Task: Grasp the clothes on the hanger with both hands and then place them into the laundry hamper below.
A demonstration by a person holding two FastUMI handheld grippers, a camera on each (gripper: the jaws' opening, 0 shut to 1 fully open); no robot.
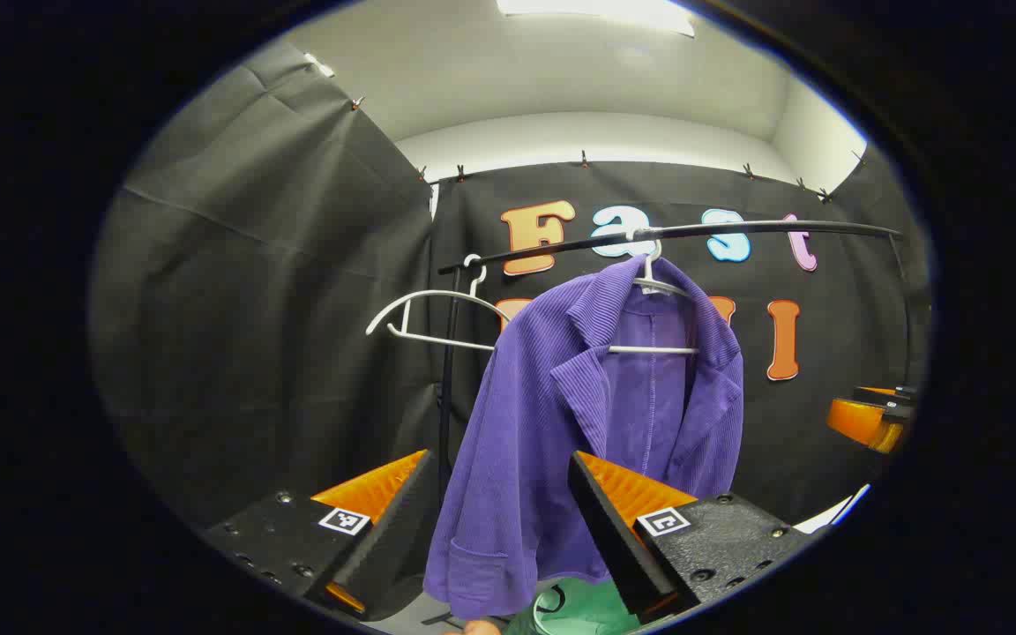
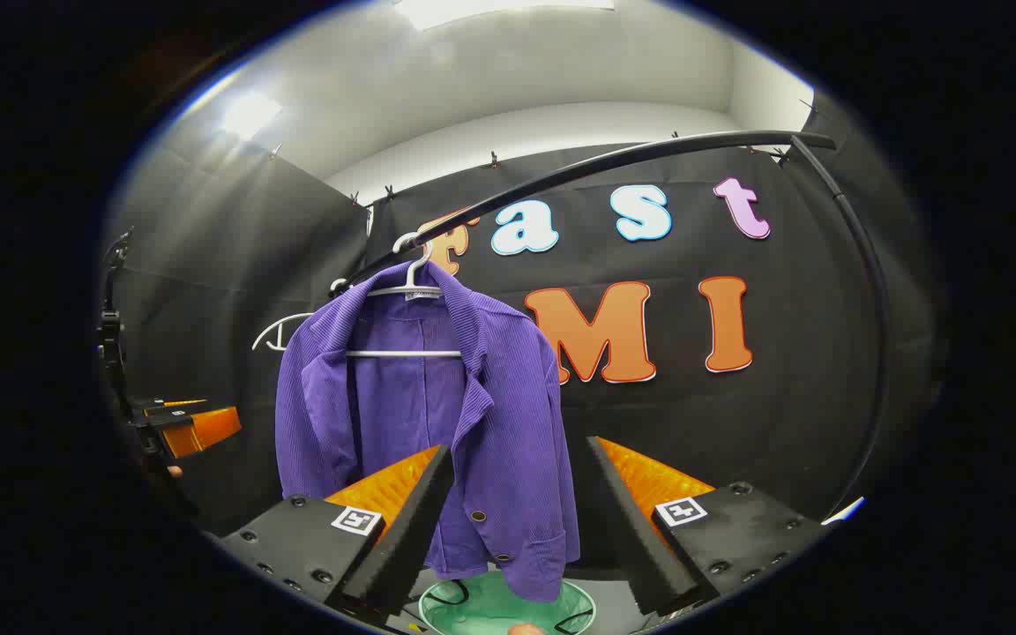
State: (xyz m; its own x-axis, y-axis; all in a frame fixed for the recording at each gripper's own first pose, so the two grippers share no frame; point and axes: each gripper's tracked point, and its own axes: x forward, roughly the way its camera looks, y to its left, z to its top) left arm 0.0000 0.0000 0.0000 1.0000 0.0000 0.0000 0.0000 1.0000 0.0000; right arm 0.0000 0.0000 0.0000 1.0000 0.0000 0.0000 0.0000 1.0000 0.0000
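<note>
The purple jacket [image 1: 596, 397] hangs on a white hanger [image 1: 653, 291] from the black rail [image 1: 737, 231], above the green hamper [image 2: 508, 608]. Both the left gripper [image 1: 499, 520] and the right gripper [image 2: 517, 520] stand open, holding nothing. The ribbed cloth looks soft, light and limp; each shoulder near the collar seems the best hold.

purple jacket [image 1: 561, 414] hanging, green hamper [image 2: 508, 607] below
</note>
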